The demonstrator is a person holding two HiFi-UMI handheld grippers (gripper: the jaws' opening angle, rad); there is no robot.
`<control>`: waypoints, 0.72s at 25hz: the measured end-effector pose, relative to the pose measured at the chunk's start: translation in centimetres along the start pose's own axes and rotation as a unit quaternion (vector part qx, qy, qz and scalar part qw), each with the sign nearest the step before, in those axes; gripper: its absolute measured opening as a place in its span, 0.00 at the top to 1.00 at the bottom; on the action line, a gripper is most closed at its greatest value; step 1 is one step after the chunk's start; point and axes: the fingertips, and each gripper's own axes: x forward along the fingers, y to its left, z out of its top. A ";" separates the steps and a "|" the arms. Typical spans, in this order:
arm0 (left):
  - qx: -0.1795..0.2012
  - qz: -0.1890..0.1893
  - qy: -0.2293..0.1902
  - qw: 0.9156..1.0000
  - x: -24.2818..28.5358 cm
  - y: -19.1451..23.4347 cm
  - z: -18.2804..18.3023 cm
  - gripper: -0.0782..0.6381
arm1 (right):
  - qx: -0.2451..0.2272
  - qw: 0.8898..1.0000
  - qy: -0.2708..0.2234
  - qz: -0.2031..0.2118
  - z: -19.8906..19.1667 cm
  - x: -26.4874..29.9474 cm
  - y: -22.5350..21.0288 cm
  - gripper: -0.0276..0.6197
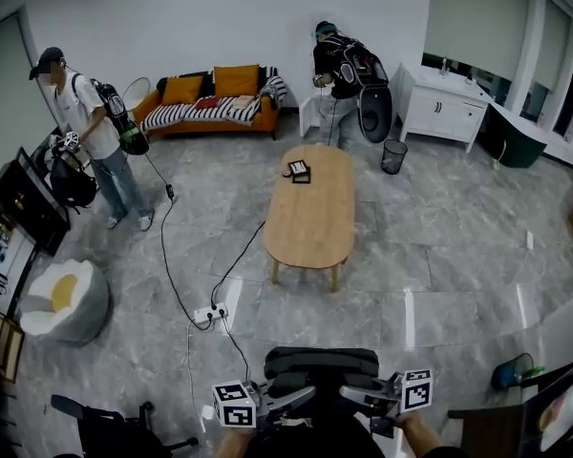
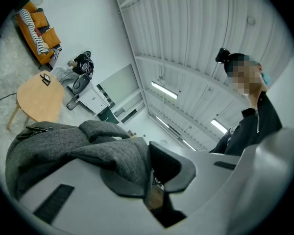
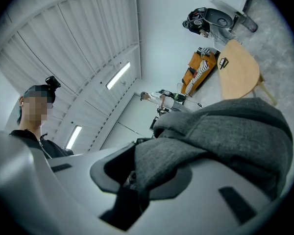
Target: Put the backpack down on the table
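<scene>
A dark grey fabric backpack [image 1: 320,365] hangs at the bottom centre of the head view, held between my two grippers. My left gripper [image 1: 288,397] is shut on a fold of the backpack [image 2: 88,146], which fills its jaws in the left gripper view. Grey cloth of the backpack [image 3: 220,131] is likewise pinched in my right gripper [image 1: 355,395]. The oval wooden table [image 1: 311,204] stands ahead in the middle of the room, well apart from the backpack. A small dark object [image 1: 298,170] lies at the table's far end.
A power strip [image 1: 210,313] and black cables lie on the tiled floor between me and the table. Two people wearing backpacks stand at the far left [image 1: 95,132] and far wall [image 1: 339,74]. An orange sofa [image 1: 215,98], a white cabinet [image 1: 444,108] and a bin [image 1: 393,156] line the back.
</scene>
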 end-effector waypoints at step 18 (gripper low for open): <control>-0.002 0.030 -0.016 0.999 4.7 3.7 6.0 0.82 | 0.002 0.999 0.019 0.027 8.2 -0.4 -2.8 0.81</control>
